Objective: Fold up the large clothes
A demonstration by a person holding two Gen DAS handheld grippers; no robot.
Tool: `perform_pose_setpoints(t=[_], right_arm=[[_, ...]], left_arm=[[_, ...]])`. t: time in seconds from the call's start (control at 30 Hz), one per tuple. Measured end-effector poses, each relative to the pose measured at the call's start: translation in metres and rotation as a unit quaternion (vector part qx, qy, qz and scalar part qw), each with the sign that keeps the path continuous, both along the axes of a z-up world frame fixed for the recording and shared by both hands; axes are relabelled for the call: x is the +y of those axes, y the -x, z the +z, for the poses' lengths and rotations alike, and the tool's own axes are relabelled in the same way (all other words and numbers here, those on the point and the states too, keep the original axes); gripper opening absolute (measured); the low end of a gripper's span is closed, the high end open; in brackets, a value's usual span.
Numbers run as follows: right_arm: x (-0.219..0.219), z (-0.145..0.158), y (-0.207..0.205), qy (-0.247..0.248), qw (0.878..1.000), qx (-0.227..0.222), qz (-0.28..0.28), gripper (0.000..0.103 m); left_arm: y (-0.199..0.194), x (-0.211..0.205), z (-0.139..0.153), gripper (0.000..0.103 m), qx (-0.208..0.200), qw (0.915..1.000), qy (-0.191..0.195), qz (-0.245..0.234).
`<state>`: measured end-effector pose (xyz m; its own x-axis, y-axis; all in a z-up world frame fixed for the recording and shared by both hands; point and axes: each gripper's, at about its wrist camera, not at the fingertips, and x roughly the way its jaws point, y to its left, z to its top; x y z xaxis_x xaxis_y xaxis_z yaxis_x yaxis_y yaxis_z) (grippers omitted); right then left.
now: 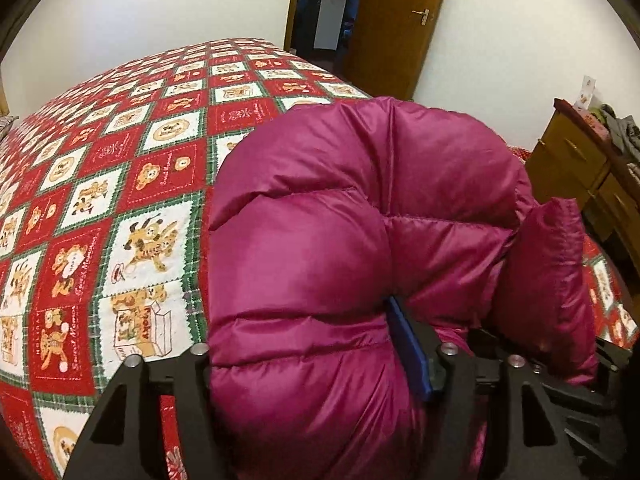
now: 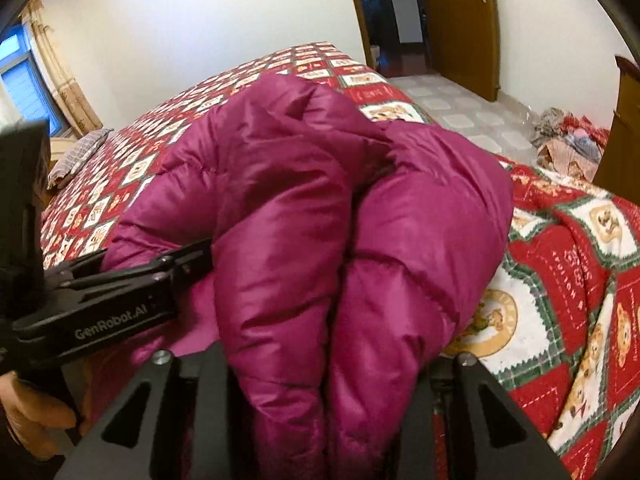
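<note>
The magenta down jacket [image 1: 360,220] lies bunched on the bed's red teddy-bear quilt [image 1: 120,184], near its edge. The left gripper [image 1: 320,344] clasps a thick puffy fold between its jaws; the right gripper [image 2: 316,354] likewise pinches bundled folds.

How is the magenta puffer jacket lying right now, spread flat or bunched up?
Bunched up. The magenta puffer jacket is doubled over in thick puffy rolls on the patterned bedspread, not flat; both views show it mounded between the fingers.
</note>
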<state>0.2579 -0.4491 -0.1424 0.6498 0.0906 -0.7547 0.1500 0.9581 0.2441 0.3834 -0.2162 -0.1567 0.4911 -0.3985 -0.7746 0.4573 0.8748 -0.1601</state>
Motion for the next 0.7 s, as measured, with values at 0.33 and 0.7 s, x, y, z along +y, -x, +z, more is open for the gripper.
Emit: perform_pose_setpoints(t=[0.33,0.7], right_arm=[[-0.012,0.063,0.054,0.081,0.990,-0.055,-0.099,0.052],[-0.011,0.037,-0.022,0.086,0.988,0.013,-0.130,0.035]], left_arm=[[0.003,-0.005,-0.004,0.094,-0.033,0.9980,-0.048,0.023],[0.005,-0.005,-0.004,0.098,-0.061,0.9936,-0.088,0.035]])
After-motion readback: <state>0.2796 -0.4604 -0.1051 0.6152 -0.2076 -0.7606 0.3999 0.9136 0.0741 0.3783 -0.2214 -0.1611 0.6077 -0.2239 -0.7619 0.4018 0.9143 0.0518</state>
